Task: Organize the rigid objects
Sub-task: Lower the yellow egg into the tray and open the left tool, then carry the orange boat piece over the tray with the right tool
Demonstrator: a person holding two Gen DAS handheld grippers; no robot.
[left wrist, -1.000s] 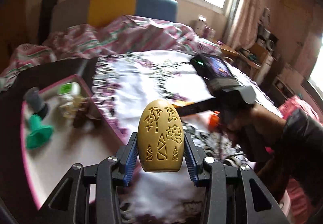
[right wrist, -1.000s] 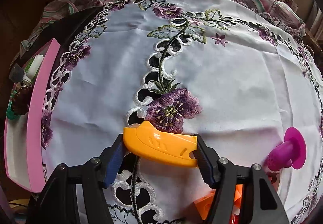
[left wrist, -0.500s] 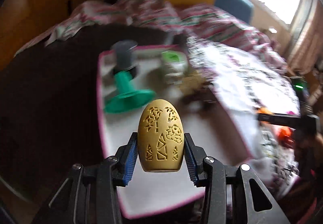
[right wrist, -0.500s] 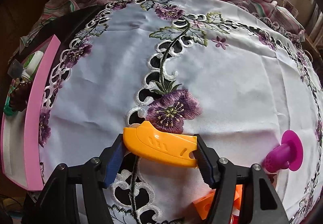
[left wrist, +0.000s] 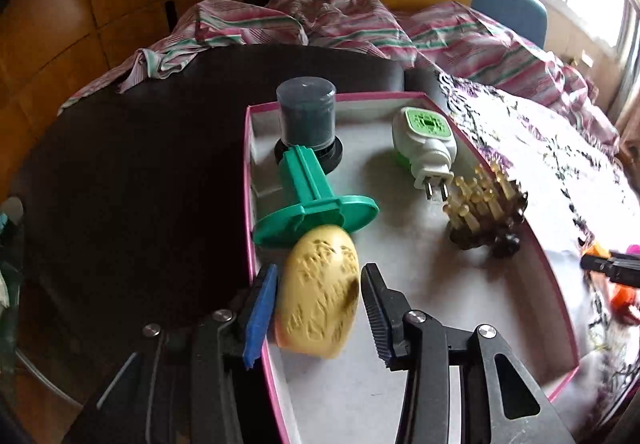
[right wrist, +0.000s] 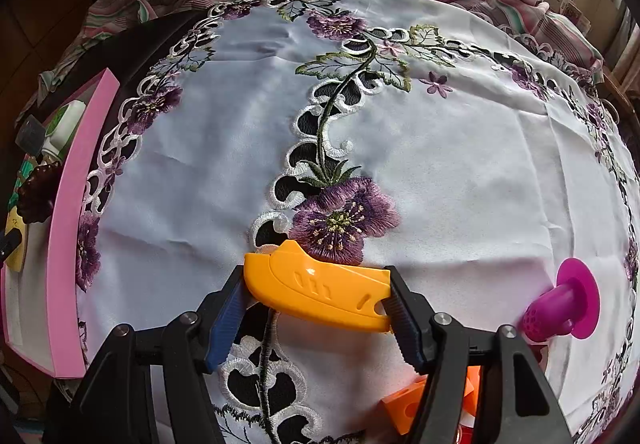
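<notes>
Over the tray's [left wrist: 558, 308] near-left corner, my left gripper [left wrist: 318, 310] has its jaws apart around the yellow egg [left wrist: 320, 290], which looks loose and tilted, touching the green stand [left wrist: 316, 206]. On the cloth [right wrist: 460, 164], my right gripper [right wrist: 314, 318] clamps the orange piece [right wrist: 320, 290].

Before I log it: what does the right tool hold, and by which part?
The right tool grips the orange piece by its two ends.

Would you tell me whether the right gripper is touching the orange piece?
Touching: the right wrist view shows the right gripper with both pads pressed against the ends of the orange piece.
</notes>
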